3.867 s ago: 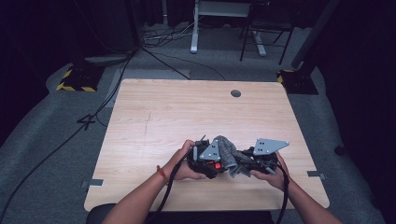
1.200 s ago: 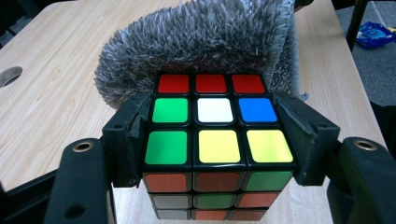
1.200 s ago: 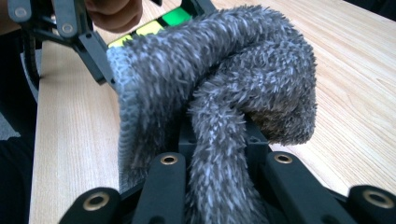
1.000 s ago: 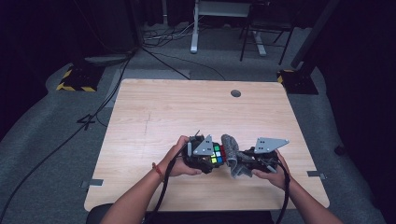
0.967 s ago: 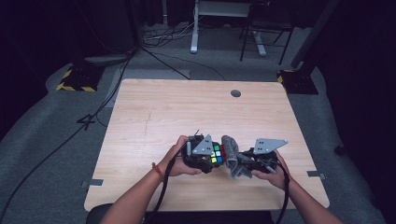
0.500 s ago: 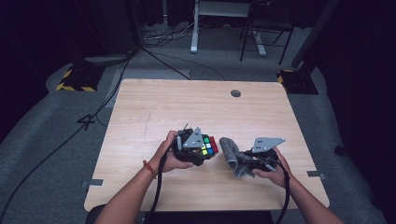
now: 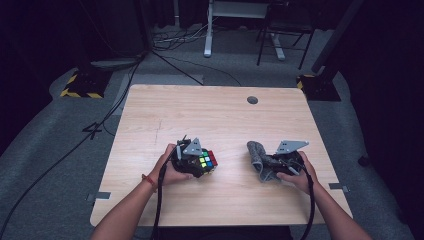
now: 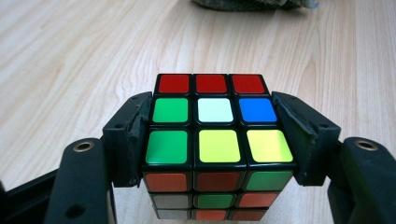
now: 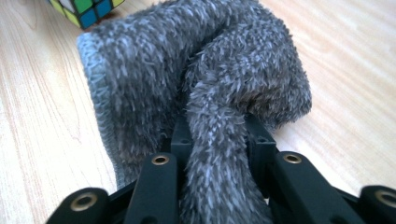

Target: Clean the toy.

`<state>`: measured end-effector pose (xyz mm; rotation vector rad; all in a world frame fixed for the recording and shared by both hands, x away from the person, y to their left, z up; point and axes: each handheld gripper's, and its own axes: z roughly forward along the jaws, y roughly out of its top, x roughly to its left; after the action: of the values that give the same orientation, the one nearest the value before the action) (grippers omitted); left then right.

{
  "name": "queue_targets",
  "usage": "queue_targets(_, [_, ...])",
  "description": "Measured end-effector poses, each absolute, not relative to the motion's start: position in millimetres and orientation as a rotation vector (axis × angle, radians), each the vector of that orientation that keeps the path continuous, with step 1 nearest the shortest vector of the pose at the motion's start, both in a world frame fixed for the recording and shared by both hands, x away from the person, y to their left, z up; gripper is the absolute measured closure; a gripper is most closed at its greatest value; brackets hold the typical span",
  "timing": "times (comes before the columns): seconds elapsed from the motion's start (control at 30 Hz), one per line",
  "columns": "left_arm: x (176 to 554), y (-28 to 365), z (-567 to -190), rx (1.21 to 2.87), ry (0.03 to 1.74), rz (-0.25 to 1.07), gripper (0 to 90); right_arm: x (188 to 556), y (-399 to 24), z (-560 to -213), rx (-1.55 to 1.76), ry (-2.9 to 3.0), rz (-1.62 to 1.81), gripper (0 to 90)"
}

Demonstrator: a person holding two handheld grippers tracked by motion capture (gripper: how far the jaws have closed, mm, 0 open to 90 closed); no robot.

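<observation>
Cube [image 8: 215,140], multicoloured, sits clamped between the jaws of the left tool [image 7: 196,161], low over the table [image 7: 210,115]. Right tool [image 7: 280,165] jaws, just opening, have a fold of grey cloth [image 9: 205,93] between them; cube and cloth lie apart.

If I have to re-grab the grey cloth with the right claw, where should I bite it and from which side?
Judging by its pose, take the grey cloth at the bunched fold running between the right claw jaws, coming level from the person's side. There the fabric is thick and gathered; the thin stitched hem on the cube side would likely slip. The jaws have just been opening, with the cloth between them.
</observation>
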<state>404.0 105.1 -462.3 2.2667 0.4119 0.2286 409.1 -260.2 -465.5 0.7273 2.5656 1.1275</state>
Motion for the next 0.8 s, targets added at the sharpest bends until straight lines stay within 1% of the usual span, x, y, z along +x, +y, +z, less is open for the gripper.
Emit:
queue_targets(0.3, [409,111,-476,2.233,0.417,0.149,33.3,417,-261,-479,0.773,2.603,1.086,66.3])
queue_targets(0.5, [408,112,-480,2.246,0.421,0.164,32.1,420,-261,-483,0.787,2.616,1.095,62.6])
queue_targets(0.63, [406,113,-477,2.275,0.433,0.199,28.6,418,-262,-479,0.775,2.606,1.098,55.9])
queue_targets(0.7, [405,113,-475,2.289,0.432,0.219,27.5,417,-263,-475,0.764,2.604,1.114,50.3])
queue_targets(0.8, [402,116,-473,2.306,0.447,0.223,24.8,415,-264,-469,0.758,2.591,1.129,44.9])
